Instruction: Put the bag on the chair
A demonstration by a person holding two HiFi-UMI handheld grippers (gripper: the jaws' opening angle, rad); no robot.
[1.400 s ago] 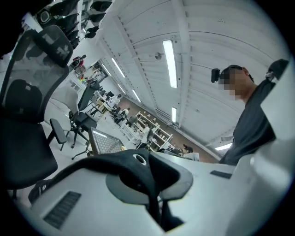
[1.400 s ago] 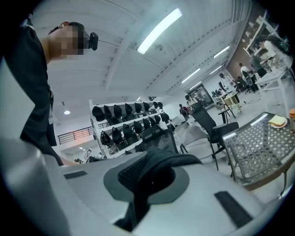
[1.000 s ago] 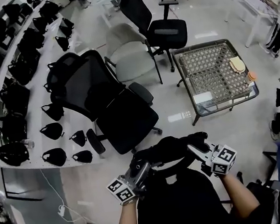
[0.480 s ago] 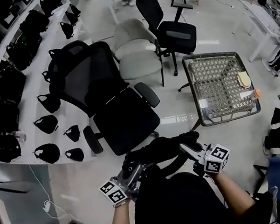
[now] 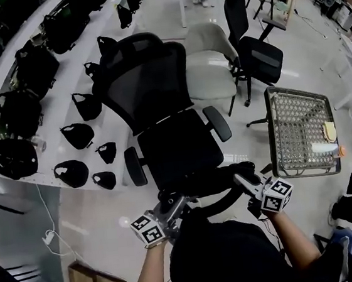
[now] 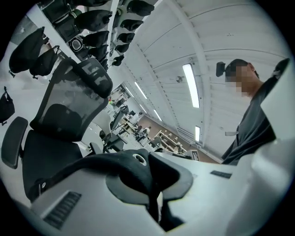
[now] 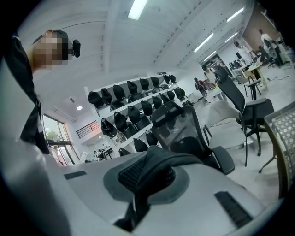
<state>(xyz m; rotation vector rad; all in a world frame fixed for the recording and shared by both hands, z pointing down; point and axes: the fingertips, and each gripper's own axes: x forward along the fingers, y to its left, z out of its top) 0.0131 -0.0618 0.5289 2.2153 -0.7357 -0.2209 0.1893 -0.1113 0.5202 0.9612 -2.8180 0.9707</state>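
Black bag point(image 5: 207, 183) held up off the floor, one strap end clamped in the left claw point(image 5: 184, 199), another in the right claw point(image 5: 238, 178). Just past it, black mesh chair point(image 5: 179, 144), standing upright on the floor, headrest on top, armrests out both sides, seat facing the bag, not yet loaded.

A glossy pale-grey floor point(image 5: 97, 222) reflects the lights. White shelves point(image 5: 52, 159) along the left carry rows of black bags point(image 5: 10, 156). A beige armchair point(image 5: 208, 64) stands near a wire-mesh table point(image 5: 300, 123). Long strip lights point(image 6: 190, 85) run along the white ceiling point(image 6: 161, 41), and a window point(image 7: 51, 137) shows daylight.
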